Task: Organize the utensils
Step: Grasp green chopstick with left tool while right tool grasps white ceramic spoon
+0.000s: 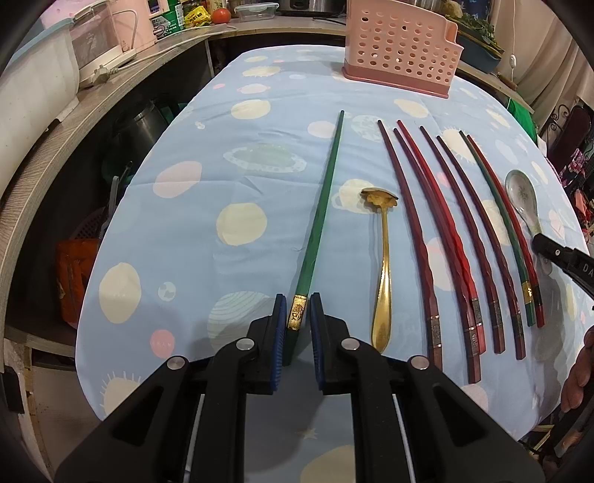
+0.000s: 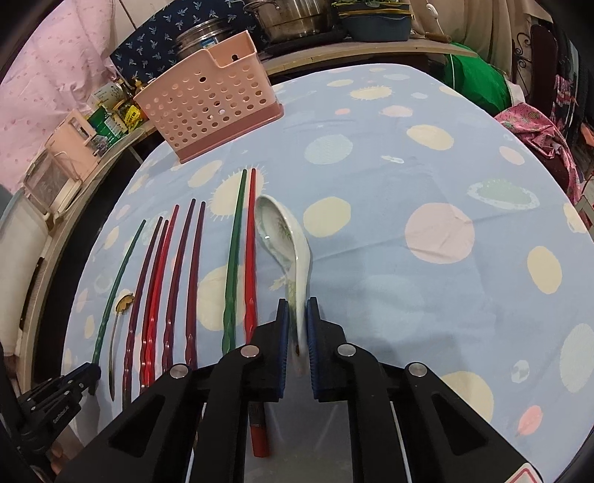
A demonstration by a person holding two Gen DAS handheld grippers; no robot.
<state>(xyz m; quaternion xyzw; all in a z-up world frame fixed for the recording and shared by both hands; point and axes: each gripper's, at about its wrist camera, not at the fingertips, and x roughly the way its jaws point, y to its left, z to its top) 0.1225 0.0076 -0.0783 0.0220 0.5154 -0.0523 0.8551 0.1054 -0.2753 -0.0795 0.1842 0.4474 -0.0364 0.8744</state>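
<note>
L gripper (image 1: 298,308) pinches green chopstick (image 1: 323,208); R gripper (image 2: 297,315) pinches porcelain spoon (image 2: 286,237) handle.

A red tomato (image 1: 222,15) is sitting on the wooden counter (image 1: 74,122); 1 steel pot (image 2: 293,15) is standing behind the tablecloth (image 2: 427,167).

At the bottom centre of the right wrist view, the red chopstick (image 2: 251,260) passes beneath the right gripper (image 2: 297,327), and the ceramic spoon's (image 2: 282,237) handle end blurs between its pads.

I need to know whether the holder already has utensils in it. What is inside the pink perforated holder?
Through the holes of the pink holder only light and background show, and no utensils stick out above its rim. Its floor is hidden by the walls.
</note>
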